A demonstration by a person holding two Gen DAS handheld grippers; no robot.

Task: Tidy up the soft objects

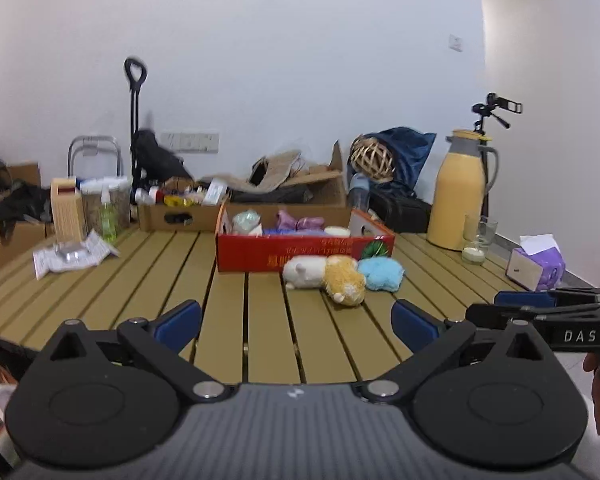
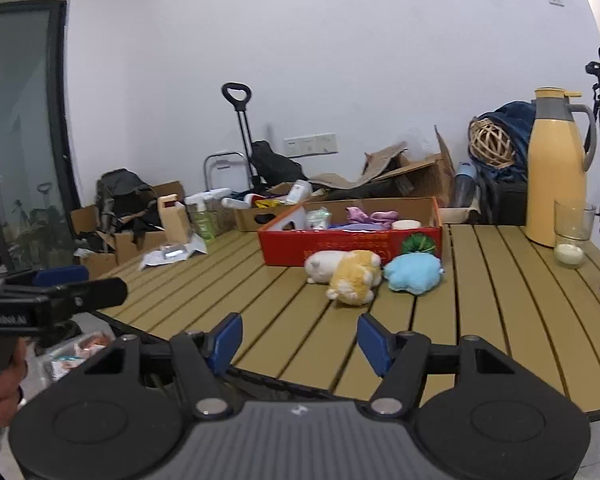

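Three plush toys lie on the slatted table in front of a red cardboard box (image 1: 260,254) (image 2: 324,246): a white one (image 1: 304,272) (image 2: 324,266), a yellow one (image 1: 344,280) (image 2: 354,278) and a blue one (image 1: 381,274) (image 2: 414,274). The box holds purple and pale soft items (image 1: 298,224) (image 2: 370,216). My left gripper (image 1: 296,326) is open and empty over the table's near edge. My right gripper (image 2: 300,340) is open and empty, short of the yellow toy. Each gripper shows from the side in the other view (image 1: 540,312) (image 2: 60,294).
A yellow thermos (image 1: 460,196) (image 2: 556,168), a glass with a candle (image 1: 476,240) (image 2: 572,236) and a tissue box (image 1: 534,266) stand at the right. Bottles, cartons and papers (image 1: 72,254) (image 2: 172,254) sit at the left. Cardboard boxes line the back.
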